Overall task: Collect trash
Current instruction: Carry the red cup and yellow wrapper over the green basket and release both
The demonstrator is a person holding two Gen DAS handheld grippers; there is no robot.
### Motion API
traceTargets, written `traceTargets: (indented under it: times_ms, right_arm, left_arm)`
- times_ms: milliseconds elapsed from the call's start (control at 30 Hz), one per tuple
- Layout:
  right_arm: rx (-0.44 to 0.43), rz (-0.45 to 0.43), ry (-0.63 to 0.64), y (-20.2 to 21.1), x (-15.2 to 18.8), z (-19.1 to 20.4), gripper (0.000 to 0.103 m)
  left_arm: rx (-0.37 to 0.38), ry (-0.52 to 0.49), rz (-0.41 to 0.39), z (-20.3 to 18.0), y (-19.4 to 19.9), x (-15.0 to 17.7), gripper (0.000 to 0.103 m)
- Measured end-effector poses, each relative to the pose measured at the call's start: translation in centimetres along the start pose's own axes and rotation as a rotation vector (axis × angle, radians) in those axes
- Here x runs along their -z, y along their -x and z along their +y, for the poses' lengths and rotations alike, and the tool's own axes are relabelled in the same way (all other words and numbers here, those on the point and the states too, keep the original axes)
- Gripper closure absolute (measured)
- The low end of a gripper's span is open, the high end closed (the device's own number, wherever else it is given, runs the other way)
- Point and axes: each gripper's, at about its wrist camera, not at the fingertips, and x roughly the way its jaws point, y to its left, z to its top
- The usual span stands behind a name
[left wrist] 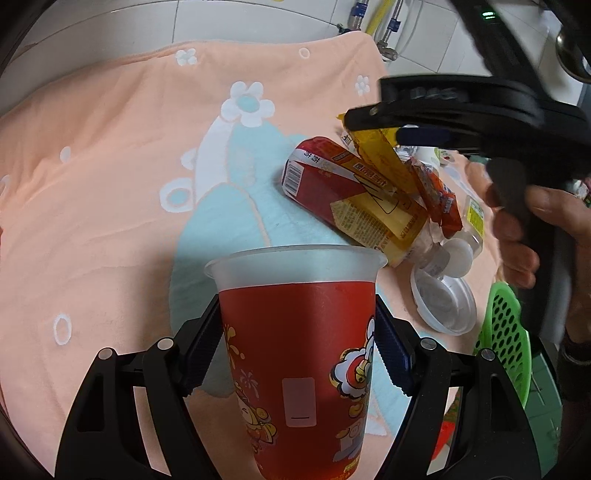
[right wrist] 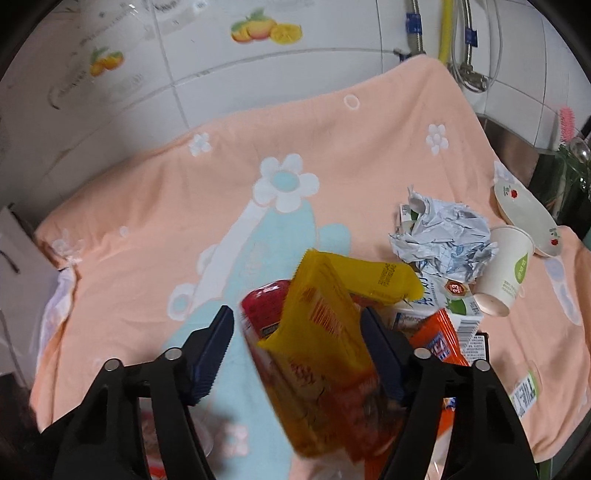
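Left gripper (left wrist: 295, 354) is clamping the cup (left wrist: 299, 347); right gripper (right wrist: 295, 354), jaws wide, is loosely holding the wrapper (right wrist: 321, 354), light, slippery; pile (right wrist: 443, 236) at 1 o'clock.

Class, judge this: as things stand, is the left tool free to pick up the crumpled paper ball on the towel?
Probably not. The left tool is already shut on the red plastic cup, so its fingers are occupied. The crumpled paper ball lies uncovered on the towel, but the cup must go first.

A home kitchen: fruit-decal wall tiles (right wrist: 258, 62), water pipes (right wrist: 447, 33), towel-covered counter (right wrist: 147, 206).
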Motion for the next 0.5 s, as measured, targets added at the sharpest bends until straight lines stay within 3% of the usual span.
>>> traceTargets:
  times_ms: [67,167,333,500]
  right_arm:
    - [0.010,0.014,-0.012,-0.8,-0.2,-0.3,0.051]
    - [0.004,0.013,-0.032,-0.9,-0.2,-0.7,0.062]
    - [-0.045,-0.055,-0.045,1.5,-0.3,-0.8,0.070]
    - [-0.176,-0.130,-0.111,5.3,-0.3,-1.2,0.070]
  left_arm:
    - [0.002,0.000,-0.002,0.2,0.1,0.1,0.028]
    - [0.006,0.002,-0.007,0.4,0.4,0.1,0.028]
    - [0.006,0.001,-0.017,0.2,0.9,0.2,0.028]
    - [0.013,0.002,-0.032,-0.2,1.9,0.3,0.028]
